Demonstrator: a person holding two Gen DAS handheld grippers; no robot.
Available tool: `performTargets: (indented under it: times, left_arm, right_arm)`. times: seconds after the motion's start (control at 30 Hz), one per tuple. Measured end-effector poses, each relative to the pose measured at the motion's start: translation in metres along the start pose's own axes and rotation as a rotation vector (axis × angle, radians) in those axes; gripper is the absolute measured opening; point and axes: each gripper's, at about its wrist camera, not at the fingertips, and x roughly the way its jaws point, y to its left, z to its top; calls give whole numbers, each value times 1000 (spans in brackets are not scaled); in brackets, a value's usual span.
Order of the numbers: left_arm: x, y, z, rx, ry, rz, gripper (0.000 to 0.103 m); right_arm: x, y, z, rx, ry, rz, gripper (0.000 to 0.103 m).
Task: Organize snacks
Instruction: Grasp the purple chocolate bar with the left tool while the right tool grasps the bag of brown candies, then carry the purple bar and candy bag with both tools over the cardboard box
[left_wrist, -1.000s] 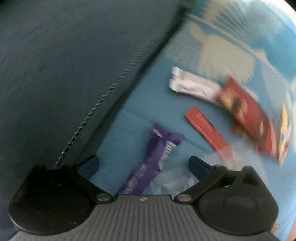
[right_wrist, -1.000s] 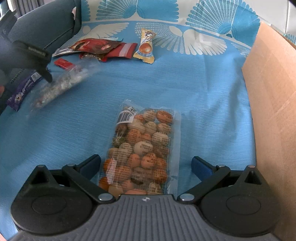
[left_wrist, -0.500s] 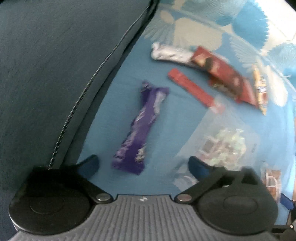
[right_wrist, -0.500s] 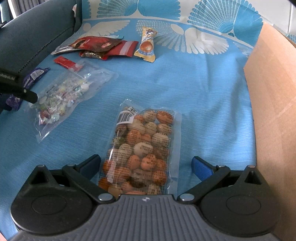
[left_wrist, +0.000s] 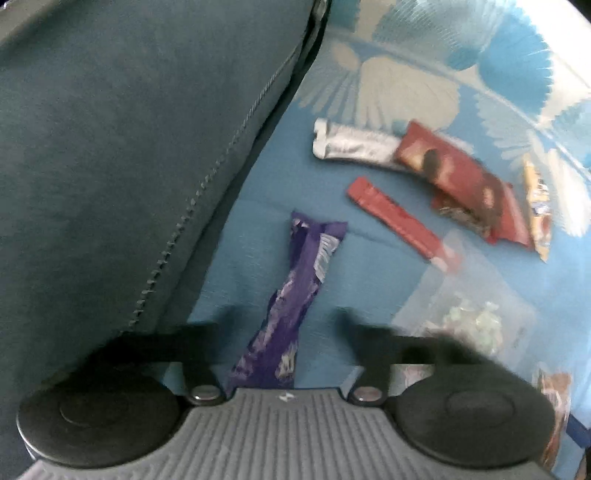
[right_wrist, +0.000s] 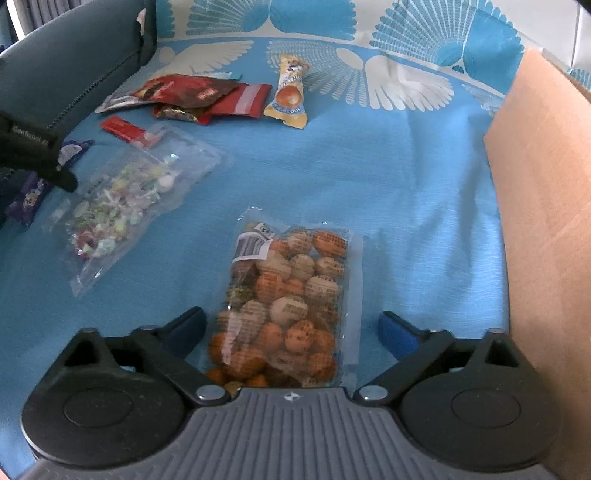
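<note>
A purple candy bar (left_wrist: 291, 306) lies on the blue patterned cloth (left_wrist: 258, 184) between the fingers of my left gripper (left_wrist: 284, 321). The fingers are motion-blurred and stand apart on either side of the bar, not touching it. The bar also shows in the right wrist view (right_wrist: 33, 192), with the left gripper (right_wrist: 33, 155) over it. My right gripper (right_wrist: 291, 328) is open over a clear bag of round orange and tan snacks (right_wrist: 291, 295), one finger on each side.
A clear bag of small wrapped candies (right_wrist: 122, 206), a thin red stick pack (right_wrist: 125, 129), red and brown wrappers (right_wrist: 199, 96), a silver wrapper (left_wrist: 351, 144) and a yellow snack pack (right_wrist: 290, 92) lie on the cloth. A grey cushion (left_wrist: 129, 147) borders the left. A cardboard box wall (right_wrist: 546, 184) stands right.
The left gripper let the clear candy bag go onto the cloth, moved over the purple bar, and its fingers have narrowed around it. The right gripper has stayed put.
</note>
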Motion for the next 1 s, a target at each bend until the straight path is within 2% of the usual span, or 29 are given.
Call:
performTargets:
  times: [0.07,0.13,0.23,0.47,0.67,1.0]
  left_arm:
    - [-7,5,-7,-10,15,-21,16]
    - [-11,12,-16,-26,28,-35,15]
    - [-29,14,-36,-23,31,-54,15]
    - [-92,16,-96,14,11,-119,15]
    - [-152,14,-145,41,-44,-164,15]
    - [-214,-2,-183,97,-123,-226,15]
  right_arm:
    - [-8,5,-6,-27,-30,6,75]
    - [-16,10,-10,-58,-48,11,66]
    - [-31,10,-14,-28,-31,56,58]
    - [-90,13,-38,27,-65,118,57]
    - [-155,19,-55,8,-151,129,57]
    - [-232,26,-87,10,-244,140,57]
